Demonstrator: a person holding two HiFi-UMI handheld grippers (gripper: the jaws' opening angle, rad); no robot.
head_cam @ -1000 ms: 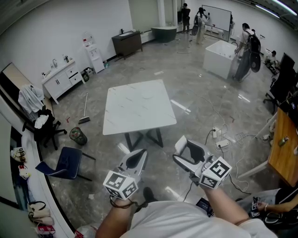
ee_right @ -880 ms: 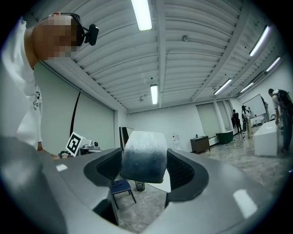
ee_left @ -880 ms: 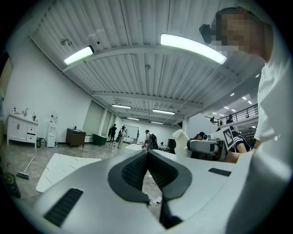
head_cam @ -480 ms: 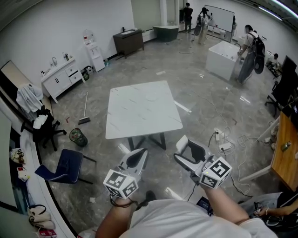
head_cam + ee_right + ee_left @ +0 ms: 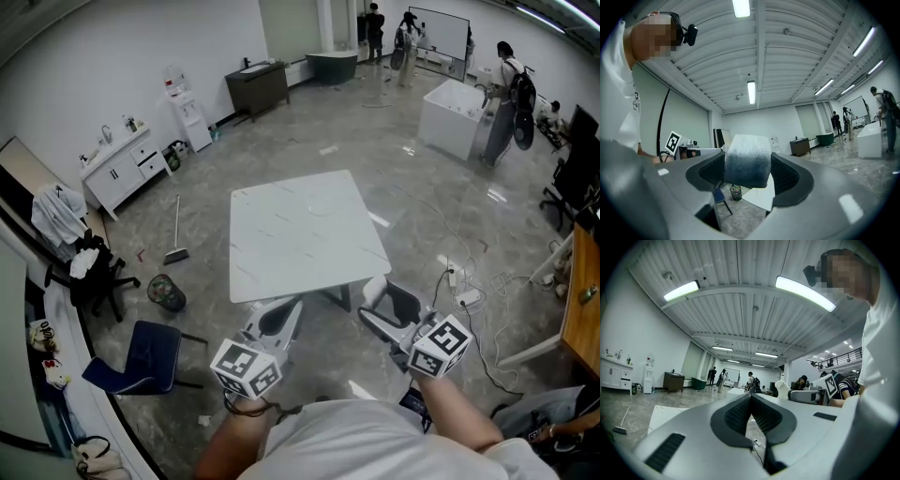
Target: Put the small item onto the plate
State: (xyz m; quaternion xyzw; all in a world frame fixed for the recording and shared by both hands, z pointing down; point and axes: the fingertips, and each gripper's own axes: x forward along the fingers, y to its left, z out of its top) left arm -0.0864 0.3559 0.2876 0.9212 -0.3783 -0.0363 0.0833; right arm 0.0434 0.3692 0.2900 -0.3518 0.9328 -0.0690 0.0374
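Observation:
A white square table point(image 5: 305, 234) stands ahead of me on the grey floor; I cannot make out a plate on its top. My right gripper point(image 5: 379, 302) is held low in front of my body, short of the table's near edge, shut on a small whitish, rounded item point(image 5: 746, 161) that fills the gap between its jaws. My left gripper point(image 5: 284, 309) hangs beside it, shut, with its pads meeting and nothing between them point(image 5: 751, 401). In the right gripper view point(image 5: 747, 169) the table point(image 5: 762, 193) shows below the item.
A blue chair point(image 5: 145, 356) and a bin point(image 5: 165, 292) stand left of the table, with a broom point(image 5: 176, 234) lying beyond. Cables and a power strip point(image 5: 466, 298) lie on the floor at right. Cabinets line the left wall. People stand by a white box point(image 5: 453, 117) far back.
The table has drawn nearer and shifted a little right in the head view. Both grippers stay as before, the right one still shut on the item.

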